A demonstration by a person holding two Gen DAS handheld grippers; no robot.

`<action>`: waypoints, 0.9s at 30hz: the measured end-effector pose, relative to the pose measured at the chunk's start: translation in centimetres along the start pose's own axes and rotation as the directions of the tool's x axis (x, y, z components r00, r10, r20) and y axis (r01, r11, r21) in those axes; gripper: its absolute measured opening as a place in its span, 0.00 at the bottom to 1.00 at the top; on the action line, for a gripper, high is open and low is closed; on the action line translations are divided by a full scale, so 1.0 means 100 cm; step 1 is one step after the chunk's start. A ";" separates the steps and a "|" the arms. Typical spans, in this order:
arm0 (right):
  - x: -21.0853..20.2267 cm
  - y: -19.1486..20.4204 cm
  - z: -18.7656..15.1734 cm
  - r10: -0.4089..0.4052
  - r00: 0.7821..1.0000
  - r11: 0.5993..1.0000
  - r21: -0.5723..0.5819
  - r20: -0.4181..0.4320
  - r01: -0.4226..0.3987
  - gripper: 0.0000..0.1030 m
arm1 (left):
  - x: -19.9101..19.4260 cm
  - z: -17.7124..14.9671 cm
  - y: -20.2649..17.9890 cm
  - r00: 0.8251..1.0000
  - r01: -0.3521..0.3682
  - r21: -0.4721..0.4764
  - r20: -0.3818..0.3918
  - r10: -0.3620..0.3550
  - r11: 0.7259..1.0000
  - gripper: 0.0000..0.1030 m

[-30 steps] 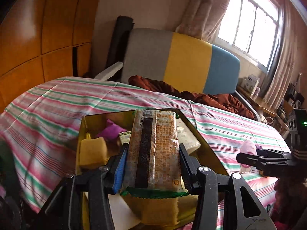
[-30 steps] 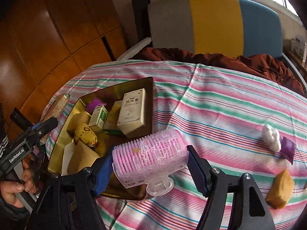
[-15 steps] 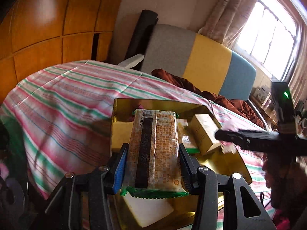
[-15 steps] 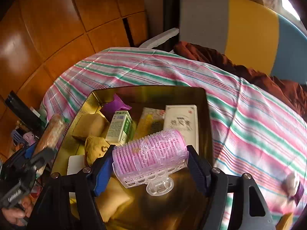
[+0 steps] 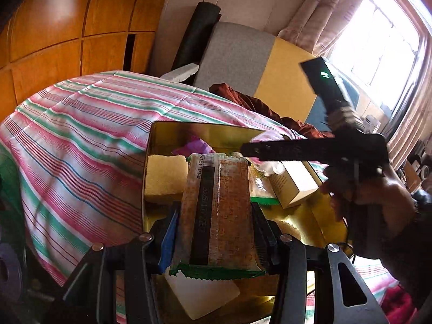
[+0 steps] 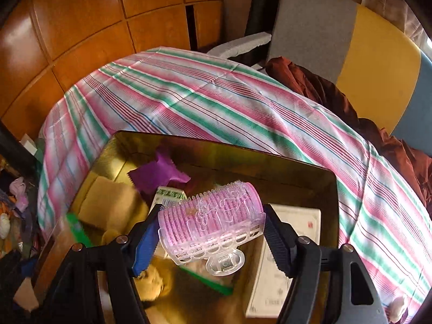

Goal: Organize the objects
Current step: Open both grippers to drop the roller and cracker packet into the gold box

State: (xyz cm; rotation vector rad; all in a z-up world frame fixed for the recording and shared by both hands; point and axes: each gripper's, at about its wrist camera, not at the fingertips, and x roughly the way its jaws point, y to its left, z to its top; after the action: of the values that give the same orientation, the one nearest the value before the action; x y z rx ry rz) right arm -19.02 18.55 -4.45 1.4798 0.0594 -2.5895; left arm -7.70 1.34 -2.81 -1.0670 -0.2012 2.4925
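My left gripper (image 5: 214,226) is shut on a brown snack packet (image 5: 217,210) with a green crimped end, held over the near part of a gold tray (image 5: 205,131). My right gripper (image 6: 210,239) is shut on a pink hair roller (image 6: 212,224), held over the same gold tray (image 6: 216,151). The tray holds a yellow sponge (image 5: 164,174), a purple wrapper (image 6: 155,172), a cream box (image 6: 286,264) and a small green-white carton (image 6: 168,195). In the left wrist view, the right gripper's dark arm (image 5: 313,149) reaches across the tray from the right.
The tray sits on a table under a pink, green and white striped cloth (image 6: 216,102). A grey, yellow and blue chair (image 6: 351,37) with a brown cloth (image 6: 324,86) stands behind it. Wooden panels (image 5: 67,27) are at the left.
Both grippers moved in over the tray, each still holding its item. The right gripper came from the table's right side to above the tray's middle.
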 end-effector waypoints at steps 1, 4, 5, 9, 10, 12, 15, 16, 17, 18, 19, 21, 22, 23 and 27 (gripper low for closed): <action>0.004 -0.001 0.001 0.001 1.000 1.000 0.000 -0.009 -0.001 0.70 | 0.000 -0.001 -0.001 1.000 0.001 0.005 0.000 -0.001 1.000 0.48; 0.013 -0.003 0.004 -0.010 1.000 1.000 0.007 -0.025 0.010 0.71 | 0.003 -0.002 -0.006 1.000 0.007 0.013 -0.008 -0.007 1.000 0.48; 0.014 -0.004 0.004 -0.007 1.000 1.000 0.013 -0.026 0.008 0.71 | 0.004 -0.003 -0.006 1.000 0.008 0.015 -0.011 -0.008 1.000 0.48; 0.011 -0.008 0.001 0.000 1.000 0.999 0.035 -0.016 0.000 0.80 | 0.012 -0.007 -0.014 0.999 0.012 0.034 -0.030 -0.011 0.999 0.48; 0.009 -0.009 0.001 0.004 1.000 0.999 0.043 -0.013 -0.003 0.81 | 0.014 -0.008 -0.016 0.999 0.013 0.040 -0.033 -0.011 0.999 0.48; 0.005 -0.011 0.000 0.013 1.000 0.998 0.057 -0.001 -0.013 0.81 | 0.018 -0.010 -0.021 0.999 0.013 0.055 -0.042 -0.011 0.998 0.48; -0.002 -0.013 -0.001 0.017 1.000 0.998 0.067 0.014 -0.018 0.82 | 0.025 -0.012 -0.026 0.998 0.007 0.069 -0.058 -0.002 0.998 0.48; -0.005 -0.014 -0.002 0.017 1.000 0.997 0.070 0.021 -0.019 0.82 | 0.028 -0.012 -0.027 0.998 0.006 0.074 -0.062 -0.001 0.997 0.48; -0.007 -0.015 -0.003 0.017 1.000 0.997 0.072 0.025 -0.019 0.82 | 0.030 -0.013 -0.028 0.998 -0.002 0.079 -0.064 0.007 0.997 0.48; -0.010 -0.016 -0.004 0.019 0.999 0.997 0.075 0.030 -0.021 0.82 | 0.032 -0.013 -0.028 0.998 -0.008 0.081 -0.065 0.013 0.997 0.49; -0.013 -0.016 -0.005 0.020 0.999 0.997 0.077 0.035 -0.022 0.82 | 0.032 -0.014 -0.029 0.998 -0.007 0.083 -0.068 0.013 0.997 0.50; -0.018 -0.018 -0.008 0.019 0.999 0.996 0.083 0.045 -0.023 0.83 | 0.032 -0.015 -0.029 0.998 -0.012 0.087 -0.063 0.018 0.996 0.57; -0.020 -0.018 -0.010 0.018 0.999 0.996 0.085 0.047 -0.022 0.83 | 0.032 -0.015 -0.030 0.998 -0.017 0.087 -0.059 0.022 0.996 0.61; -0.021 -0.018 -0.011 0.018 0.999 0.996 0.087 0.048 -0.022 0.83 | 0.031 -0.016 -0.030 0.998 -0.020 0.086 -0.056 0.024 0.996 0.61; -0.028 -0.019 -0.019 0.007 0.998 0.995 0.100 0.056 -0.013 0.83 | 0.027 -0.016 -0.030 0.999 -0.026 0.087 -0.045 0.030 0.996 0.61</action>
State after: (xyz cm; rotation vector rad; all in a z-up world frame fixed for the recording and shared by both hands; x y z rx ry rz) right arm -16.28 20.98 -3.12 1.4345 -0.0852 -2.6597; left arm -7.24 5.13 -4.79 -1.0980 -0.0643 2.4738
